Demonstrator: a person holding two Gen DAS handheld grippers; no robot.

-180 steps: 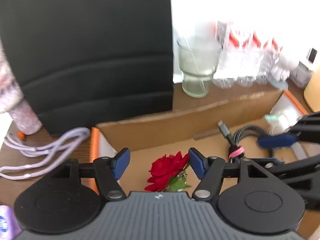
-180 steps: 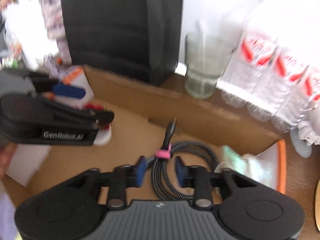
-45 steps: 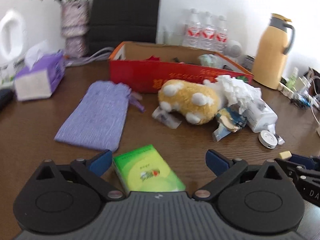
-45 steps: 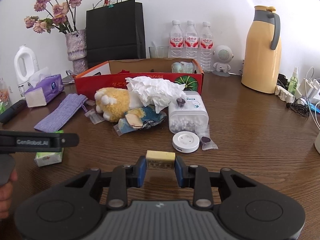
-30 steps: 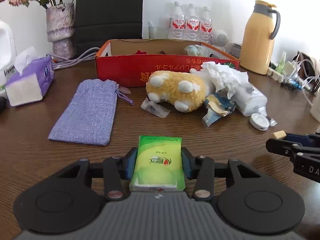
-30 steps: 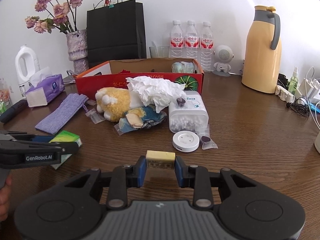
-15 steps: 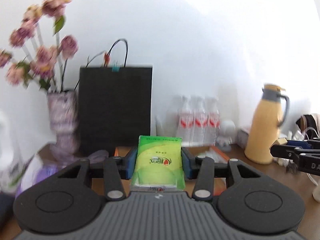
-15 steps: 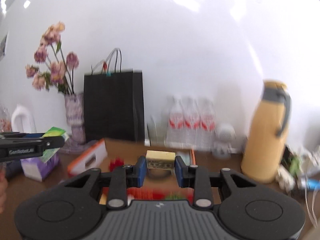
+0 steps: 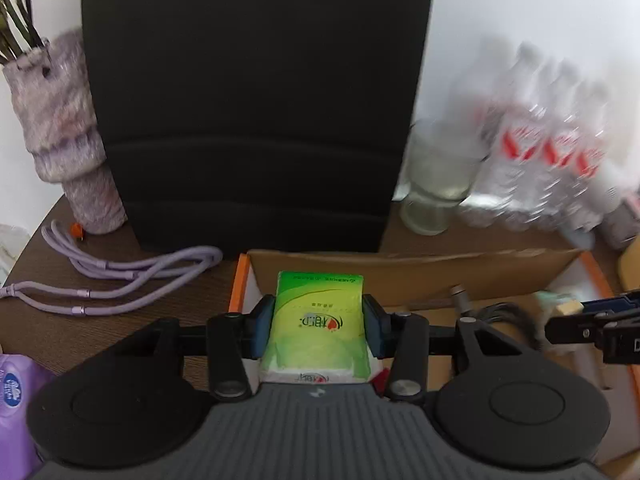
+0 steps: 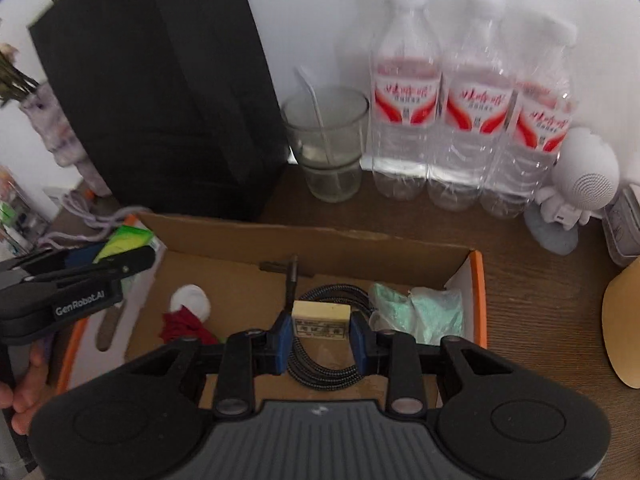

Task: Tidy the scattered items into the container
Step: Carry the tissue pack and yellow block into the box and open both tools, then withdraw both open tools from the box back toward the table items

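Pinching green tissue pack [image 9: 318, 328] in left tongs [image 9: 318, 326], eraser [image 10: 321, 318] in right tongs [image 10: 320, 334], "GenRobot.AI" lettering.

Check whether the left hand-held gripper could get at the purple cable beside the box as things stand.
Probably not yet. The left hand-held gripper is shut on the green tissue pack above the box. The purple cable lies bare on the table with nothing over it, so releasing the pack first should free it.

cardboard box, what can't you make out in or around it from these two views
- Box near side and floor: both views, hidden by the gripper bodies.
- Water bottles: left wrist view, motion blur; labels unreadable.
- Print on the yellow block in the right gripper: too small.
- Red item: right wrist view, partly covered; identity unclear.
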